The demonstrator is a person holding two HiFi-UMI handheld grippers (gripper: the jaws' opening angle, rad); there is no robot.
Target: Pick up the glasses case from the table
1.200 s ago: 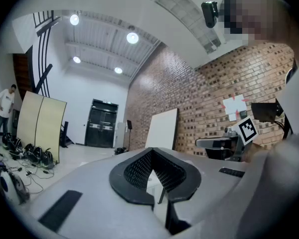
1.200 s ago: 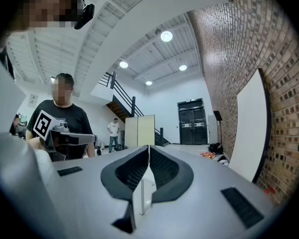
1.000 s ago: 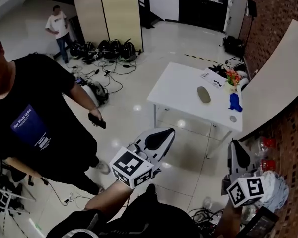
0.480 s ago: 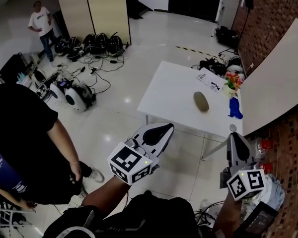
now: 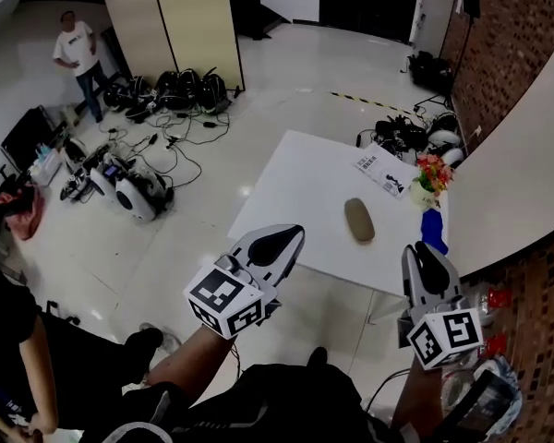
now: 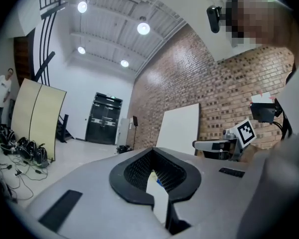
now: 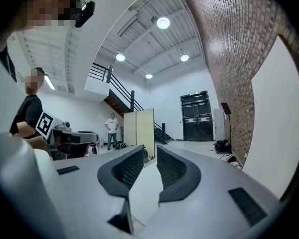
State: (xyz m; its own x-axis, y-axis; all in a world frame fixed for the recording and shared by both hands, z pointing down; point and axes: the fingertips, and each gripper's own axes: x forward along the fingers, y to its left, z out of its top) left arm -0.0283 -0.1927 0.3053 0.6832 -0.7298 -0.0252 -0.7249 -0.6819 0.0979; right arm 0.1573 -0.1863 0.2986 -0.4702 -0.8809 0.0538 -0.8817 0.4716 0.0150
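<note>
The glasses case (image 5: 357,221), an olive-brown oval, lies on the white table (image 5: 291,187) near its front edge. In the head view my left gripper (image 5: 294,232) hovers over the floor just short of the table's near left edge, with its jaws together and nothing in them. My right gripper (image 5: 415,249) is at the table's near right corner, to the right of the case and short of it. Its jaws are opening, with a narrow gap and nothing between them. The left gripper view shows its gripper (image 6: 152,154) closed at the tips. In the right gripper view the gripper (image 7: 150,151) shows parted jaws.
On the table's far right stand a flower pot (image 5: 428,175), a blue object (image 5: 434,231) and a booklet (image 5: 382,169). A white board (image 5: 526,164) leans on the brick wall. Cables and equipment (image 5: 129,187) litter the floor at left. A person in a white shirt (image 5: 77,49) stands far left.
Both grippers have travelled forward across the floor to the table, and the case now sits much closer to them. The person in black has slid out to the left edge.
</note>
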